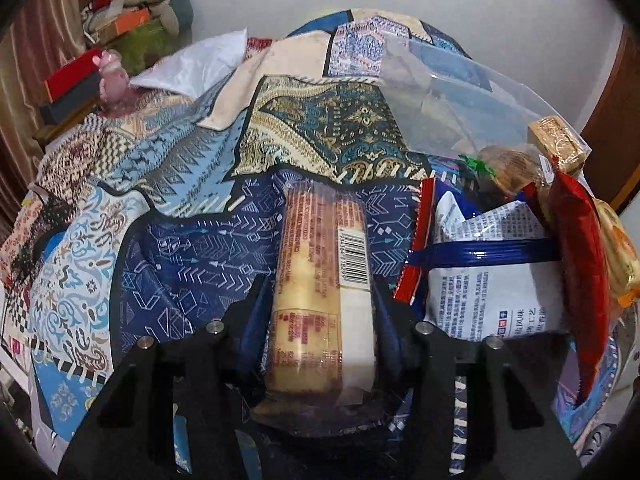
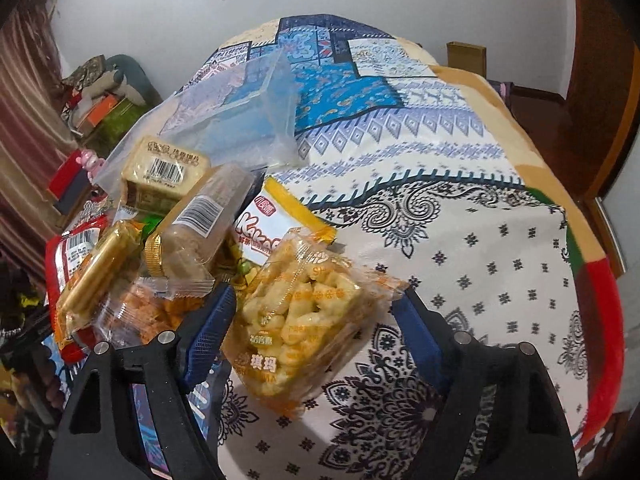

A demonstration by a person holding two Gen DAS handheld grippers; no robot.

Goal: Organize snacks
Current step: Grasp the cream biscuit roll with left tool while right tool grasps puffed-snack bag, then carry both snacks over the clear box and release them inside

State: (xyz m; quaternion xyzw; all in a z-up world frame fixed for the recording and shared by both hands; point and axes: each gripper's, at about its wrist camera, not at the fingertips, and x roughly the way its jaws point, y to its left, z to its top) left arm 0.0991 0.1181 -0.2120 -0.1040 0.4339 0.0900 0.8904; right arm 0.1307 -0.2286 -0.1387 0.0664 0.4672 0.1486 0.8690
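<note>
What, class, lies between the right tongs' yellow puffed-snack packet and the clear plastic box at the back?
The snack pile does. The Kaka packet, the gold-capped jar and the cream biscuit pack lie between the puffed-snack packet in the right tongs and the clear box.

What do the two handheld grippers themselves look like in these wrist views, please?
Both look alike. The left gripper and right gripper each have a matte black angular frame with cut-out openings and round silver bolt heads. Their fingers carry blue textured pads. No cables, markings or sleeves are visible.
</note>
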